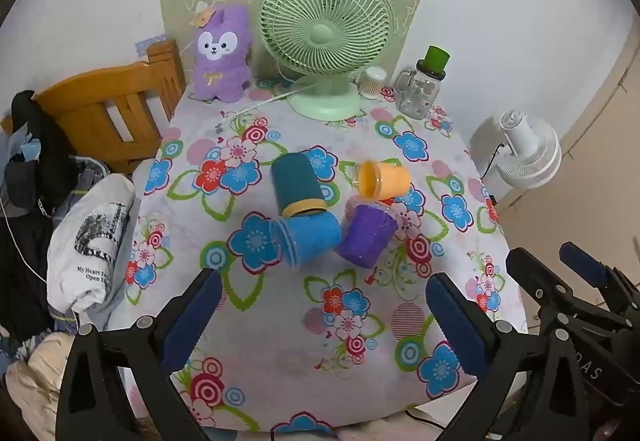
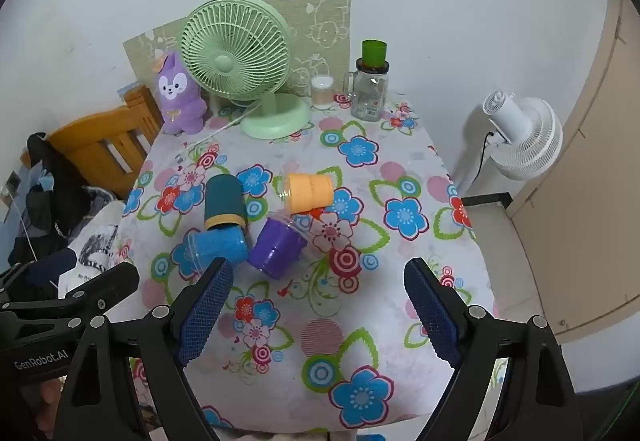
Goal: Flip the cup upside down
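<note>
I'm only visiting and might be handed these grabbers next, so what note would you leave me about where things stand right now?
Left tool: open, empty, held over the near table edge.
Right tool: open, empty, beside it.
Cups: four in a cluster mid-table, all apparently lying on their sides: teal cup, blue cup, purple cup, orange cup.
Done: nothing; no cup is grasped or stands mouth down.
Left: pick a cup, grip it, turn it mouth down, set it on the floral cloth.
</note>
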